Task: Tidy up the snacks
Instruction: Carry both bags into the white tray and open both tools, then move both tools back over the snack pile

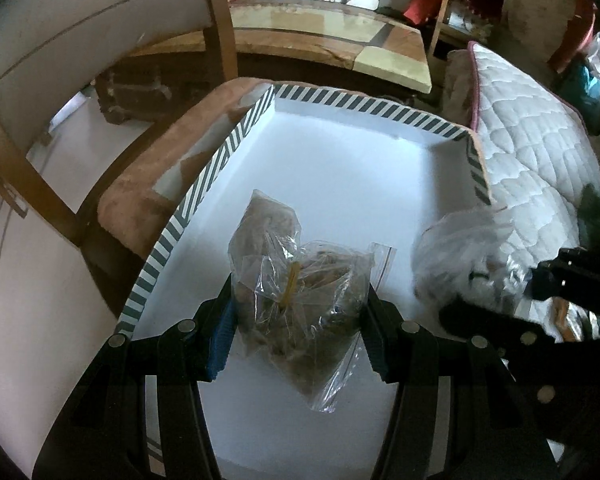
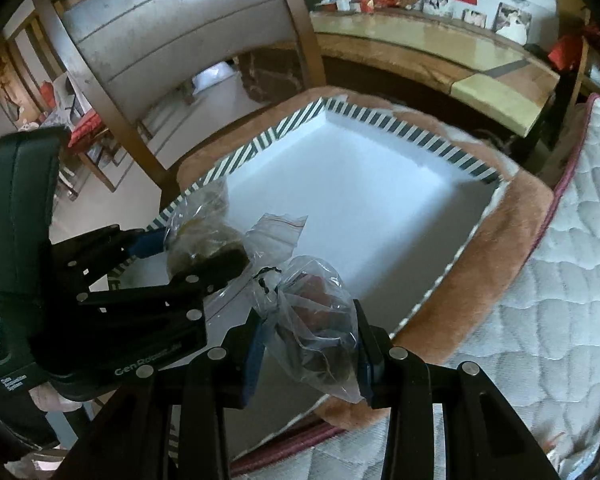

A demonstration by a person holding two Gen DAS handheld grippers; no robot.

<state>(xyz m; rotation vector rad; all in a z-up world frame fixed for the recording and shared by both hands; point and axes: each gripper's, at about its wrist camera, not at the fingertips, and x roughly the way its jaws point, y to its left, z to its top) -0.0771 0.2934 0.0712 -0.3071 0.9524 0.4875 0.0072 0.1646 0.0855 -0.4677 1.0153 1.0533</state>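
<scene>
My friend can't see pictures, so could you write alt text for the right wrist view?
A black right gripper grips a knotted clear bag of dark snacks over a white striped-edged box. Beside it, the left gripper holds a zip bag of brown snacks.

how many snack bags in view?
2. Zip bag in the left gripper, tied bag in the right gripper, both over the striped box.

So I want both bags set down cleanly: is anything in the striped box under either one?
Nothing visible. The left gripper holds the zip bag of brown snacks and the right gripper holds the tied clear bag, both over the striped box, whose white floor shows bare beneath and beyond them.
</scene>
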